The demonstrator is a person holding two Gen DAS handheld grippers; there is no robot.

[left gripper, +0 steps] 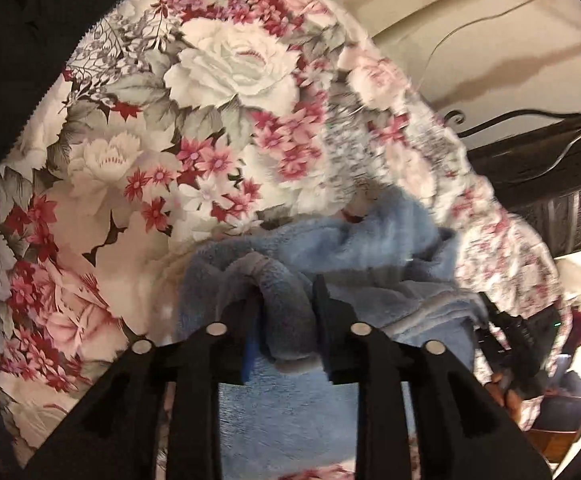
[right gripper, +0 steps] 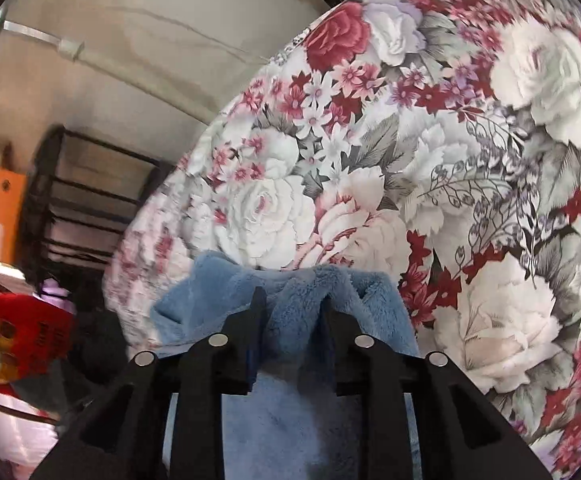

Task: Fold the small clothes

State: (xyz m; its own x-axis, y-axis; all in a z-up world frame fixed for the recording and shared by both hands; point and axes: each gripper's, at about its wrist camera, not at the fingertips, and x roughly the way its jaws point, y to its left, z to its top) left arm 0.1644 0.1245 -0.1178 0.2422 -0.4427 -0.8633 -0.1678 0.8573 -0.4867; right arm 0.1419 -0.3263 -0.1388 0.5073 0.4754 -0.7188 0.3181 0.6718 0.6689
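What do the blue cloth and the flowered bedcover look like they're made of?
Blue cloth: looks like plush fleece or microfibre, with a fuzzy matte pile and soft rounded folds. Flowered bedcover: seems a smooth printed woven fabric, flat with crisp rose patterns, possibly cotton.

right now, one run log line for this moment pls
step: fold in progress | left gripper: blue fleece cloth bunched between fingers | right gripper: same cloth between fingers | surface: floral bedspread

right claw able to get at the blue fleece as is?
Probably yes: the blue fleece already bunches up between the right claw fingers, nothing in the way. Whether the pads still pinch it is unclear.
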